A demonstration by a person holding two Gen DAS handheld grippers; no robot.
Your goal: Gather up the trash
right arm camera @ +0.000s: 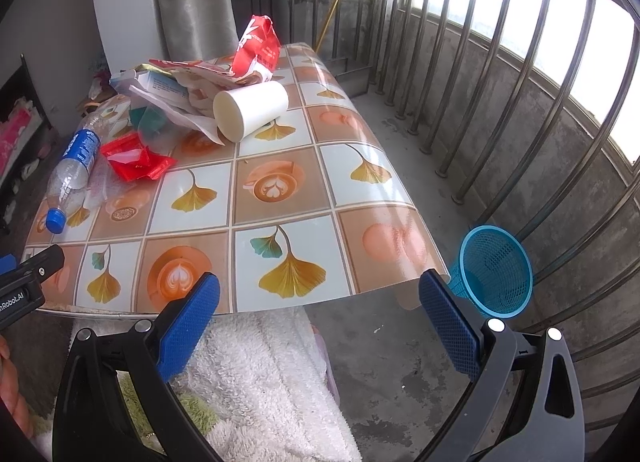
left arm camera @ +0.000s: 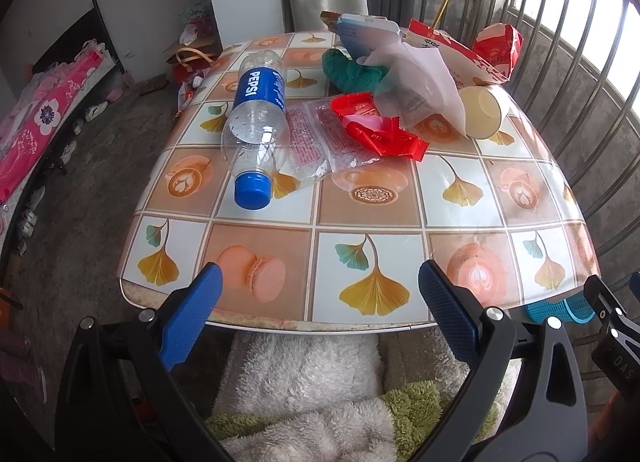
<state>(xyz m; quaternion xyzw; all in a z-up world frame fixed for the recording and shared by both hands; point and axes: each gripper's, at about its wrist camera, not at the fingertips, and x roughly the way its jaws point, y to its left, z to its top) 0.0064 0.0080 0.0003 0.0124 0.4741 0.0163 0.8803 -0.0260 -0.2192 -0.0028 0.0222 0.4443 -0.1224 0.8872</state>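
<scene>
Lining up on the trash

I'm holding both my left gripper (left arm camera: 320,286) and right gripper (right arm camera: 320,294) wide open and empty, bottle (left arm camera: 258,118) lying upper left, basket (right arm camera: 494,270) waiting lower right.

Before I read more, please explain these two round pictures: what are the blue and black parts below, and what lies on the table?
A person holds two hand tools, each with a camera looking along its two blue fingers. One picture comes from the left gripper, the other from the right gripper. Both are open and hold nothing. On the table lie a plastic bottle, a paper cup, a red wrapper and other packaging. A blue basket stands on the floor beside the table.
</scene>
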